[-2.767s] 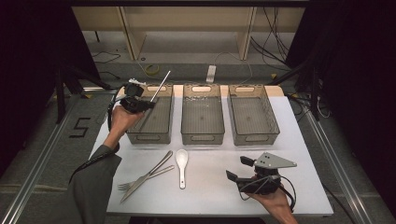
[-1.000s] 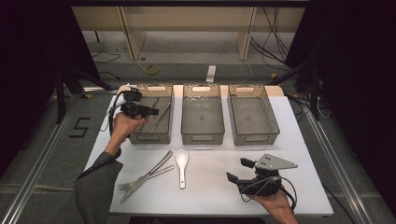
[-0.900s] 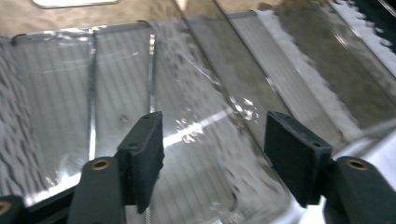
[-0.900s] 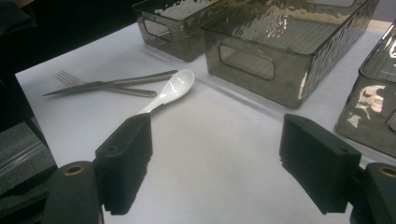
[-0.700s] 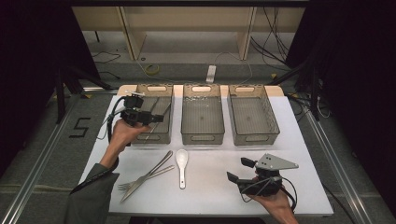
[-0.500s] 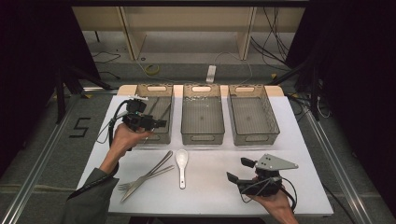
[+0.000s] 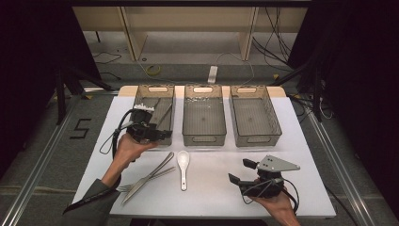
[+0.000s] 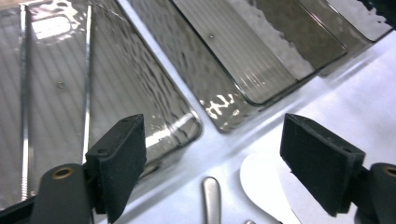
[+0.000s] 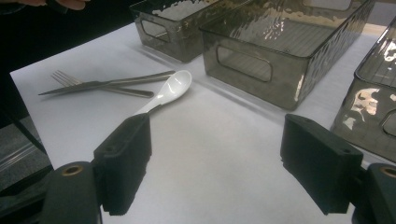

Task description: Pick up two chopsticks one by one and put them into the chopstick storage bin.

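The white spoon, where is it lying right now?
In the high view the white spoon lies on the table's white top just in front of the middle bin, right of the fork.

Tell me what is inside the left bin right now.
The left bin holds thin metal sticks lying lengthwise on its floor. The left hand-held gripper, jaws just opened and empty, covers the bin's near end, so anything there stays hidden.

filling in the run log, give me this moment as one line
left gripper: open, jaws just opened, empty, by left bin | right gripper: open, idle | spoon, fork, knife: on table
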A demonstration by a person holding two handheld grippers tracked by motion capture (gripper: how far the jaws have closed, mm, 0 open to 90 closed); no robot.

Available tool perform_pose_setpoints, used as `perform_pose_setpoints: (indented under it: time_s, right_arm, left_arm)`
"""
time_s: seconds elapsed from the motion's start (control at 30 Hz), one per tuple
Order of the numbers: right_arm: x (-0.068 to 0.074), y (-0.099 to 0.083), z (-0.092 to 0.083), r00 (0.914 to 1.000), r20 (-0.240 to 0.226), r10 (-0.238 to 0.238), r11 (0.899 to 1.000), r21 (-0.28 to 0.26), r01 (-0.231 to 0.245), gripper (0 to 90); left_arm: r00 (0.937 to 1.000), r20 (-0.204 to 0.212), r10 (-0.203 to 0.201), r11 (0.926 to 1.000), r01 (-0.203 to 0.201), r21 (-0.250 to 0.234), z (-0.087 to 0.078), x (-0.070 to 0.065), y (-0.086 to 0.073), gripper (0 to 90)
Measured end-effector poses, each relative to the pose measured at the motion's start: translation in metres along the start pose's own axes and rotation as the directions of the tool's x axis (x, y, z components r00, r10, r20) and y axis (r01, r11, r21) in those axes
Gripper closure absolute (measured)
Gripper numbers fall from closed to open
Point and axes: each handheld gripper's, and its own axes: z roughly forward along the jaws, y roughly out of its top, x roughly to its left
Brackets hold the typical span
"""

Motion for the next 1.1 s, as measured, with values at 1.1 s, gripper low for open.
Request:
perform_pose_setpoints:
  time_s: [1.1]
  right_arm:
    - [-0.001, -0.003, 0.001, 1.0, 0.003, 0.003, 1.0, 0.0, -0.003, 25.7]
  left_arm:
    - [0.9986, 0.028, 0.046, 0.9969, -0.047, 0.063, 0.013, -0.054, -0.047, 17.8]
